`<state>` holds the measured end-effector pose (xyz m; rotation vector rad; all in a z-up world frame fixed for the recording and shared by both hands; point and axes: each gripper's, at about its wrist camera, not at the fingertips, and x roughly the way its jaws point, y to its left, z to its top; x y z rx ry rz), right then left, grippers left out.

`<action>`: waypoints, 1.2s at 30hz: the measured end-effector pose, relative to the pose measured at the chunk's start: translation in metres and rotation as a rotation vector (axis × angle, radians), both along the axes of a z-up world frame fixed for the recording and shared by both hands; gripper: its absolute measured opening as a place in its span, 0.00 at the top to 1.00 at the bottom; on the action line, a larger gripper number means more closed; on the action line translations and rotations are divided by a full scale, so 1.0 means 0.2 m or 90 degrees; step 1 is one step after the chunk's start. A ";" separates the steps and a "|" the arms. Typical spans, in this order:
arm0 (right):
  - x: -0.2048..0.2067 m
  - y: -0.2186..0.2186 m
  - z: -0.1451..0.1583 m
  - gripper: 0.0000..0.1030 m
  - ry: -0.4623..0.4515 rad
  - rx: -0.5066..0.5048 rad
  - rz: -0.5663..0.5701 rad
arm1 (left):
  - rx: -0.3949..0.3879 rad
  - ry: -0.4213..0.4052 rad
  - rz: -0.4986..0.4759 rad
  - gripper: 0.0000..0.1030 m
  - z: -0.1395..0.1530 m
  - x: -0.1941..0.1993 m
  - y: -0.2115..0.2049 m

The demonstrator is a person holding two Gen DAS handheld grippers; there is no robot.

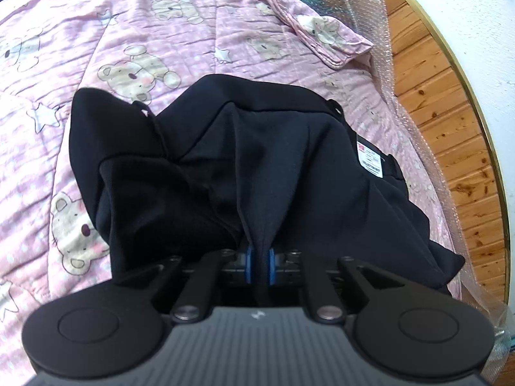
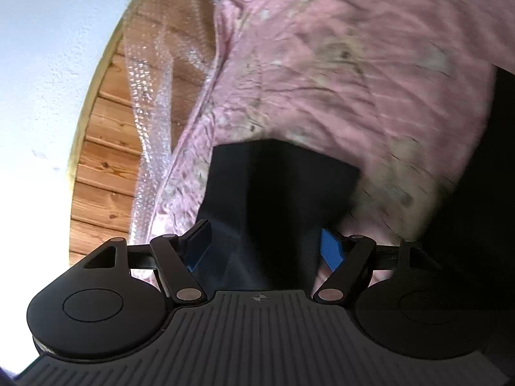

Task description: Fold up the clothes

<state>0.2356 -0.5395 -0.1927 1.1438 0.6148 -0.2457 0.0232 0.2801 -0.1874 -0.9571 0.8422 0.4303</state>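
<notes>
both jaws at black garment [image 1: 257,160]; left gripper [image 1: 260,265] clenched on fold; right gripper [image 2: 265,249] released, cloth between.

- My left gripper [image 1: 260,265] is clamped on a ridge of the black garment [image 1: 225,167]; blue pads [image 1: 249,263] pressed close w/ fabric between.
- Garment lies bunched on the pink bear-print quilt [image 1: 112,48], pulled up into a pleat toward me.
- White label [image 1: 370,154] shows on garment's right side.
- Quilt corner folded over at upper right, next to bubble wrap [image 1: 379,32].
- Wood panelling [image 1: 450,148] & white wall [image 1: 482,16] far right.
</notes>
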 end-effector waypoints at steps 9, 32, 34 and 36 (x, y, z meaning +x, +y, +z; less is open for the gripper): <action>-0.24 0.00 0.54 1.00 -0.045 -0.171 0.025 | 0.001 -0.101 -0.031 0.98 0.19 -0.04 0.02; -1.30 -0.13 0.16 1.00 0.186 -0.183 -0.094 | -0.004 -0.033 -0.127 0.96 0.06 -0.02 0.07; -1.29 -0.15 0.10 1.00 0.204 -0.187 -0.085 | -0.008 -0.019 -0.132 0.86 0.05 -0.02 0.08; -1.28 -0.17 0.07 1.00 0.209 -0.188 -0.079 | 0.000 -0.013 -0.132 0.65 0.06 -0.06 0.08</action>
